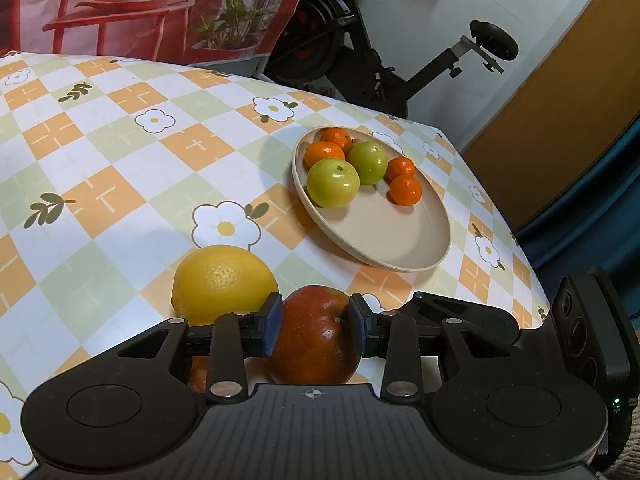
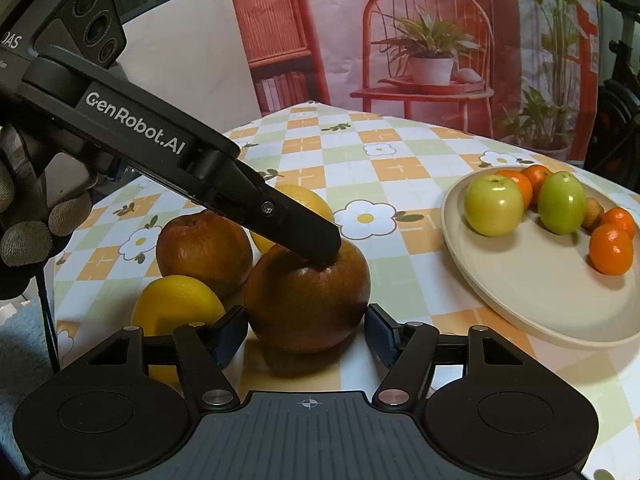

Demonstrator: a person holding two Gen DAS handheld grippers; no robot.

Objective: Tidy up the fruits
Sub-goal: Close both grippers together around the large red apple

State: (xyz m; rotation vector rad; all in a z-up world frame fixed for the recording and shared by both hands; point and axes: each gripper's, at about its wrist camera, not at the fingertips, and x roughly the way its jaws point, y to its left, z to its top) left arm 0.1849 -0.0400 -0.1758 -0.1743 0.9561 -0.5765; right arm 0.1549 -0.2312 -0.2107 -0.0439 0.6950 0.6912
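Observation:
A red apple (image 1: 316,336) sits on the checked tablecloth between the blue pads of my left gripper (image 1: 316,330). The pads stand close against its sides and I see no squeeze. In the right wrist view the same apple (image 2: 308,296) lies between the pads of my right gripper (image 2: 306,334), which is open with small gaps on both sides. The left gripper (image 2: 320,248) comes down onto the apple's top there. A beige plate (image 1: 400,236) (image 2: 540,300) holds two green apples (image 1: 334,184) and several tangerines (image 1: 405,190).
A yellow citrus (image 1: 224,280) lies just left of the red apple. A second brown-red apple (image 2: 204,248) and another yellow fruit (image 2: 176,300) crowd in behind it. A gloved hand (image 2: 32,232) holds the left gripper. The table edge (image 1: 532,280) runs close on the right, with an exercise bike (image 1: 360,40) beyond.

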